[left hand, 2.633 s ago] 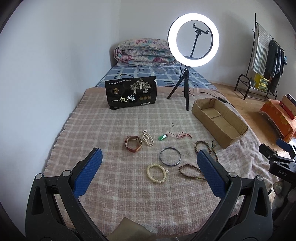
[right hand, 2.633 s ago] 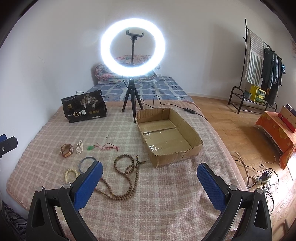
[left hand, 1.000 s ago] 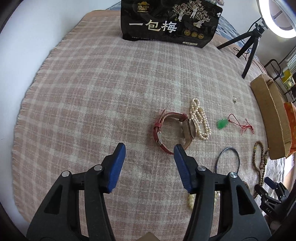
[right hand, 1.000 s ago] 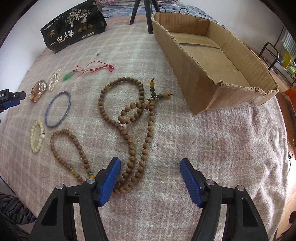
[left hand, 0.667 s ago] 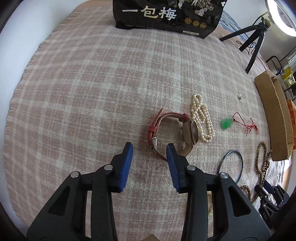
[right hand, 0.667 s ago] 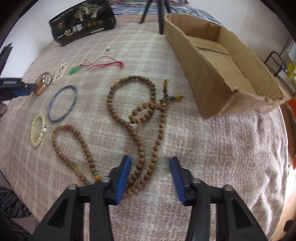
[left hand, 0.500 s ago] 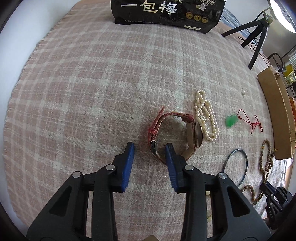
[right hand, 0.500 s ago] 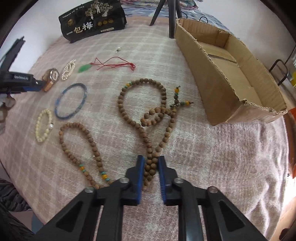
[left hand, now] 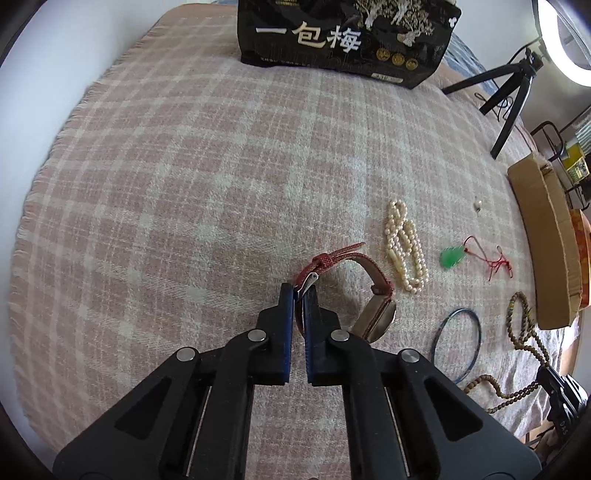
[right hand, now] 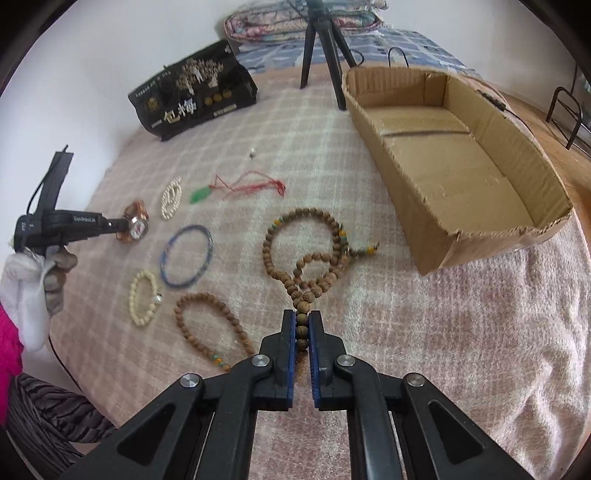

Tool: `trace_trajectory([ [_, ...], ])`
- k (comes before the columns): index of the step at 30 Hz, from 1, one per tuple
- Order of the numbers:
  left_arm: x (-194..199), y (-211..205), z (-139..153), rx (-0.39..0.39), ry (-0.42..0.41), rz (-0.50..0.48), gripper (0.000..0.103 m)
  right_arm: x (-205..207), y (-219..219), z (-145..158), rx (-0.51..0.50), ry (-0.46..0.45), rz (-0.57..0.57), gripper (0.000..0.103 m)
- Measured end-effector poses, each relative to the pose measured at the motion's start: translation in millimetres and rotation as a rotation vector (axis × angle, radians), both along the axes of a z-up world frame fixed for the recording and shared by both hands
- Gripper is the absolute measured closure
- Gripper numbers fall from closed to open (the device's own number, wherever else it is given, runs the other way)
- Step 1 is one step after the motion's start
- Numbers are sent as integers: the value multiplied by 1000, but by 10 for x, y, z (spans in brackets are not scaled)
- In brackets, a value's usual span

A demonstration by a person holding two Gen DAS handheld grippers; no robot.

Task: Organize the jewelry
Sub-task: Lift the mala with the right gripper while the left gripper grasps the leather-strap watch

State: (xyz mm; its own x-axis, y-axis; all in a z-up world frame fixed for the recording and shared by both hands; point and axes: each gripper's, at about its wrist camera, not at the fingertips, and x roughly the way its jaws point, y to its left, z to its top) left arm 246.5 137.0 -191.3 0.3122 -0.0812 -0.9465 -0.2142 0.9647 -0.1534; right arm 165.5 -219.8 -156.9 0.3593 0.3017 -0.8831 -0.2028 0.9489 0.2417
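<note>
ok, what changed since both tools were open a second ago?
Both tools have just closed: left tool on the watch strap, right tool on the long wooden bead necklace, its near end now pulled taut. Pearl strand, blue bangle and cardboard box unmoved.

A black snack bag (left hand: 345,35) stood at the far edge of the plaid blanket (left hand: 184,184). Large pale characters across its front read "一包梅", above a row of small gold medallions whose lettering was too small to read. In the left wrist view, at the lower right edge, the black body of the other tongs (left hand: 563,421) bore the white letters "DAS".
</note>
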Motion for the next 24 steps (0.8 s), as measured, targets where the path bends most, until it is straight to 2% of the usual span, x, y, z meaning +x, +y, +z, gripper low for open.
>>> trace_trajectory([
  [4,-75,23,259,-43,-62,18,100,-21,-1,238,19,-68,0,99],
  [11,-231,-149,737,-52,-192,-21,100,5,44,593,62,-177,-6,99],
  [17,-272,-563,988,-58,-259,-87,100,31,2,1019,117,-284,-23,99],
  [24,-224,-1078,1214,-56,-318,-188,100,147,-106,1423,135,-395,-57,99],
])
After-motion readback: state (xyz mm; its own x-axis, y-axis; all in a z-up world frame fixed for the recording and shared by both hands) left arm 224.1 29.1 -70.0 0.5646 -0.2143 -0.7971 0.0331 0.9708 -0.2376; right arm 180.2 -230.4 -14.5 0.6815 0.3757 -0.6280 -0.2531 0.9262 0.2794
